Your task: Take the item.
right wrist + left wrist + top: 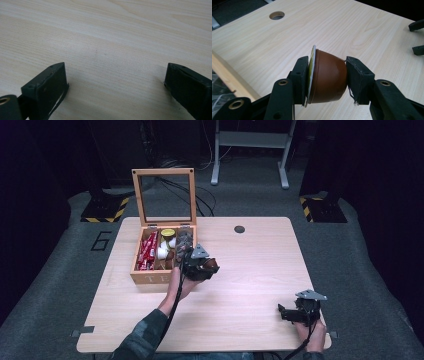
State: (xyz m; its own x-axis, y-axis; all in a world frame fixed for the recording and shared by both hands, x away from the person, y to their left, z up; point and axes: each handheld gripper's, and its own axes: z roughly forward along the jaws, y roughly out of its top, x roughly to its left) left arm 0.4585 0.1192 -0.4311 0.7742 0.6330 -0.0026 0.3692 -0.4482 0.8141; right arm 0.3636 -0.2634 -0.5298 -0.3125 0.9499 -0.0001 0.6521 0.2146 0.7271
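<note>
**Brown capsule clamped in the left gripper, just right of the wooden box**

The table (250, 270) is a pale wood top with a round hole (239, 229) near its far edge; the same hole appears at the upper left of the left gripper view. On the left part of the table stands a wooden box (150, 279) with its glass-paned lid (164, 195) raised upright at the back. The box is divided into compartments: red packets (148, 251) fill the left one, and white pots (163, 251) lie in the middle one, with a yellow-topped pot (168, 233) behind them.

The left gripper (202, 265) is held just beside the box's right wall, above the table. Its jaws are closed on a brown capsule (329, 77), a small cup shape lying on its side between them: one pad presses flat against the foil lid (312, 62), the other against the narrow base. The capsule is off the table surface, carried wholly by the two pads.

The right gripper (295, 312) sits well apart, near the table's front right corner, low over bare wood. Its jaws stand wide, with nothing between them; the right gripper view shows plain table grain in the gap.
</note>
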